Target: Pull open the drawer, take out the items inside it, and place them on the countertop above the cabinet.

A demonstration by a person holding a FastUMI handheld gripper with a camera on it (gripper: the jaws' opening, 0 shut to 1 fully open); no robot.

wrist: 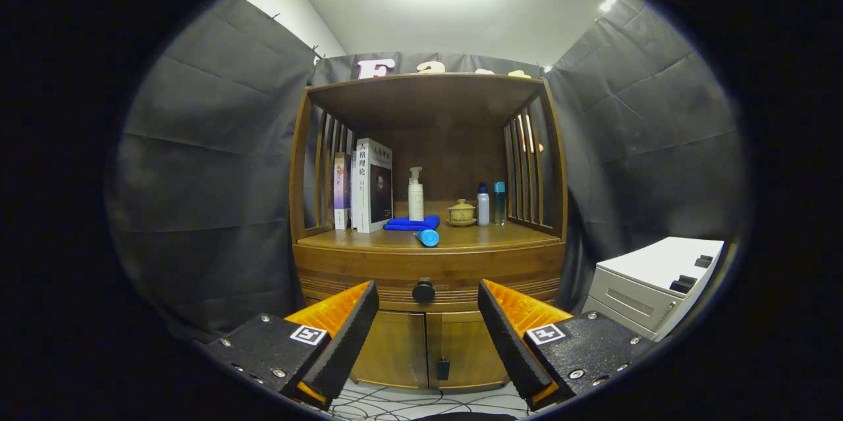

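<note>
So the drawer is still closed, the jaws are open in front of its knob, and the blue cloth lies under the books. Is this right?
Not quite. In the gripper view the blue cloth lies under the white pump bottle, beside the books. The drawer is closed, and the gripper has its jaws open before the knob.

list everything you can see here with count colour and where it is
cabinet: 1, brown wood, against the booth wall, beyond the fingers
drawer: 1, brown wood, closed, under the countertop
drawer knob: 1, dark, centre of drawer front, ahead between the fingers
lower doors: 2, brown, closed, below the drawer
books: several, white and purple covers, upright at the countertop's left end
cloth: 1, blue, folded, beside the books
pump bottle: 1, white, standing on the cloth
cylinder: 1, blue, lying at the countertop's front edge
lidded cup: 1, tan, on a saucer, right of the pump bottle
small bottles: 2, white and teal, right of the cup
white unit: 1, white, right of the cabinet
cables: several, dark, on the floor
hand-held gripper: 1, fingers open, apart from the knob
</note>
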